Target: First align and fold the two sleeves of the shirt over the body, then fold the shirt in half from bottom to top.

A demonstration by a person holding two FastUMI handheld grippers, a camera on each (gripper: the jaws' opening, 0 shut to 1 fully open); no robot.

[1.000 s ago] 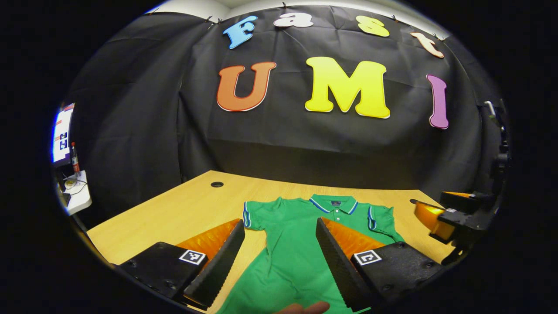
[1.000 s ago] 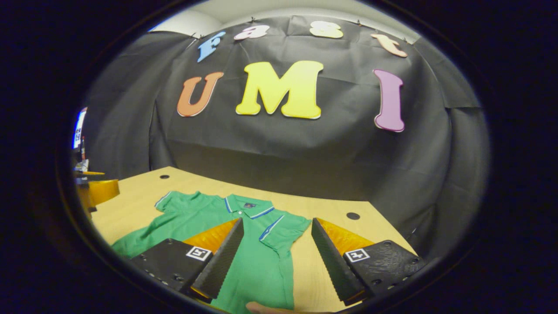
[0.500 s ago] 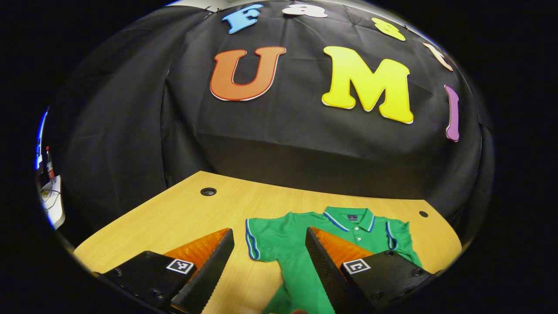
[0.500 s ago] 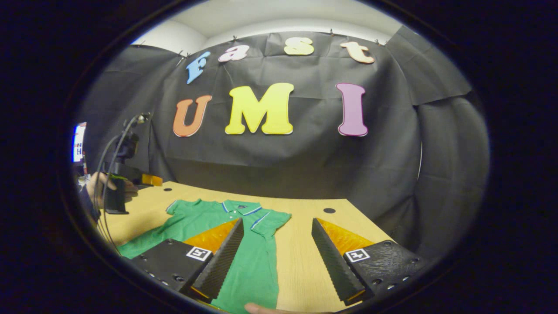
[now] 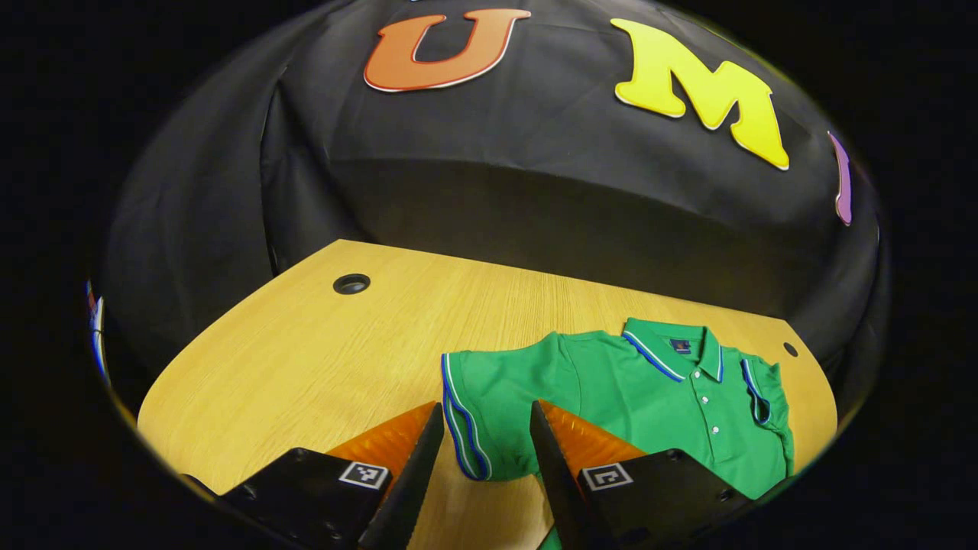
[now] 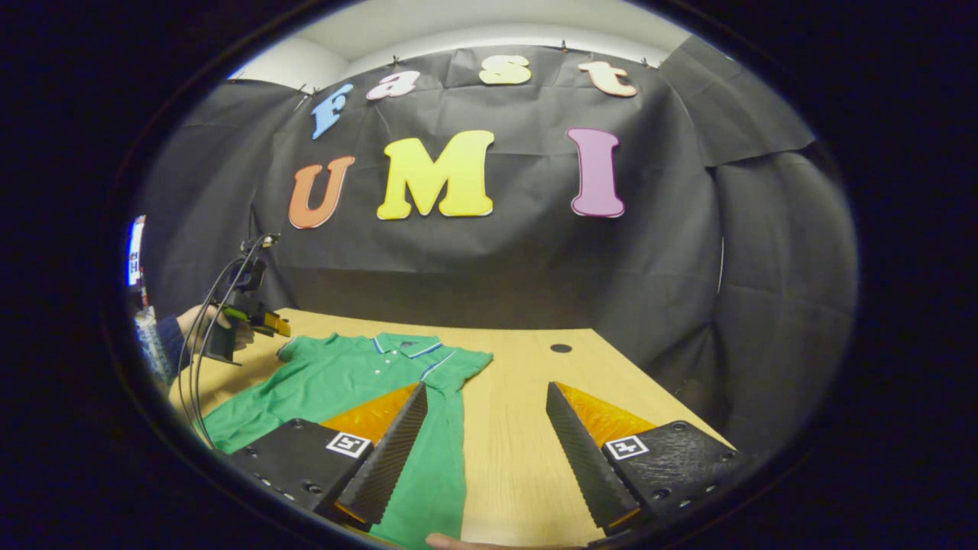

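A green polo shirt [image 5: 634,397] with blue-and-white trim lies flat on the wooden table [image 5: 306,359], collar toward the far wall, both short sleeves spread out. My left gripper [image 5: 487,409] is open and low over the shirt's left sleeve [image 5: 466,420]; the striped sleeve hem lies between its two fingers, which do not press on it. In the right gripper view the shirt [image 6: 344,374] sits left of centre. My right gripper [image 6: 485,389] is open over bare table just right of the right sleeve [image 6: 458,363], its left finger above the shirt's side.
The table has round cable holes [image 5: 351,283] [image 6: 561,347] near its far corners. Black cloth walls close the back and sides. In the right gripper view the left gripper [image 6: 244,317], held by a hand, shows at the far left.
My left gripper went left and down to the left sleeve, its fingers now closer together around the hem. My right gripper drew back rightward, off the shirt's right sleeve.
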